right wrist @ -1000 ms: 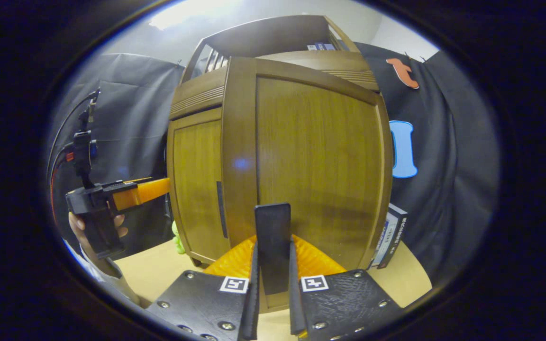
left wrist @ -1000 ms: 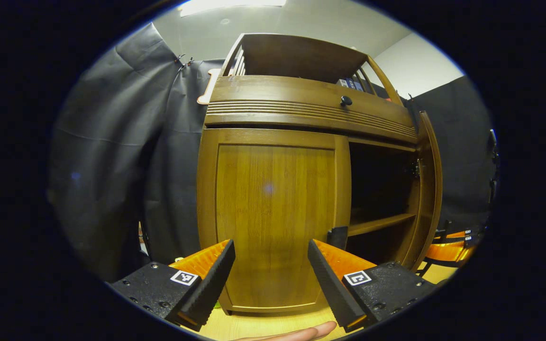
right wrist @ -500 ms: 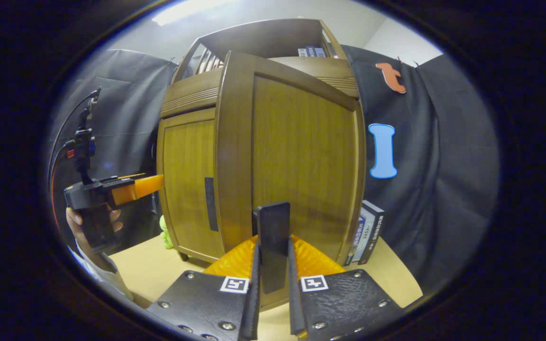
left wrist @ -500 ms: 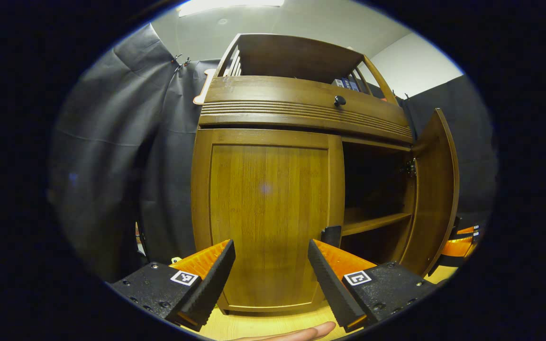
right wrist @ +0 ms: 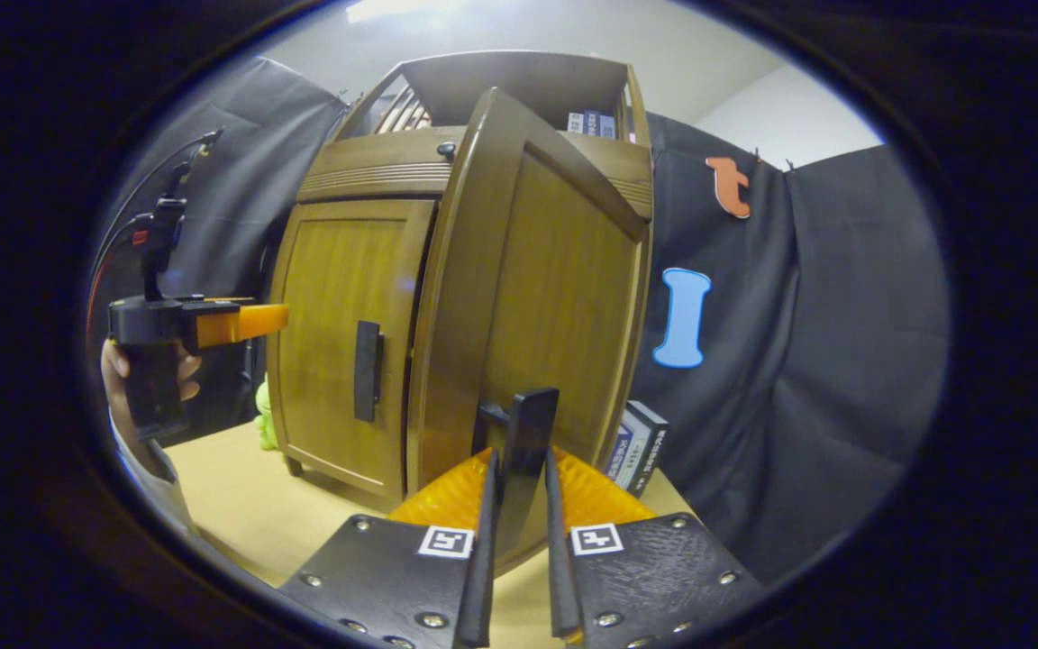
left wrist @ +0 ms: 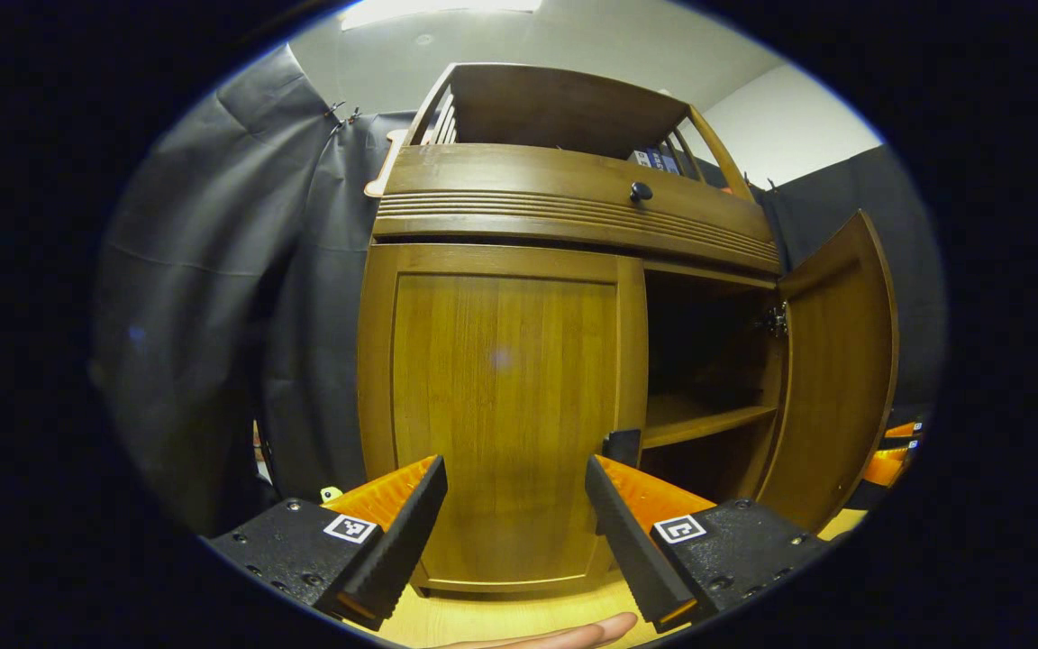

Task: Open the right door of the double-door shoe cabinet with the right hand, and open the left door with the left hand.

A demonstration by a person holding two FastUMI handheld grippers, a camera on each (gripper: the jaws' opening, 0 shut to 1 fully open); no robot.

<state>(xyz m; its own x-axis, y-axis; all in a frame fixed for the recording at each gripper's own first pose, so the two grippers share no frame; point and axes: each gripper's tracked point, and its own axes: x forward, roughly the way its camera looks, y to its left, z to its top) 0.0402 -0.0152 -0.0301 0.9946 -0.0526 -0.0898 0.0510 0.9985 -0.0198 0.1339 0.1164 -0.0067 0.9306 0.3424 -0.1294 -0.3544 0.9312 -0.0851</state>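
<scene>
Swung further out than a second ago, the right door [left wrist: 834, 370] of the shoe cabinet [left wrist: 564, 194] now stands wide in the left gripper view, its inner face showing and the dark inside with one shelf [left wrist: 704, 416] exposed between it and the left door [left wrist: 496, 410]. In the right gripper view the same right door [right wrist: 537, 297] has turned more edge-on, so more of the closed left door [right wrist: 339, 333] is seen than before.

The cabinet stands on a pale wooden table [right wrist: 240, 505], towards its back edge against the black cloth wall [right wrist: 807, 361]. The left door is shut flush with the frame, and its dark vertical handle [right wrist: 366, 370] sits by the door's inner edge. A drawer front with a small dark knob [left wrist: 641, 191] runs above both doors, under an open railed top.

The right gripper [right wrist: 519, 505] is clamped on the right door's handle [right wrist: 528, 451], both fingers pressed to its sides. The left gripper [left wrist: 514, 514] is held with its jaws spread wide, in front of the lower part of the left door and apart from it; in the right gripper view it [right wrist: 249, 322] is held in a hand [right wrist: 122, 379] well left of the cabinet.

A boxed pack [right wrist: 636, 446] leans by the cabinet's right side, and a small green object [right wrist: 262, 424] lies at its left foot.
</scene>
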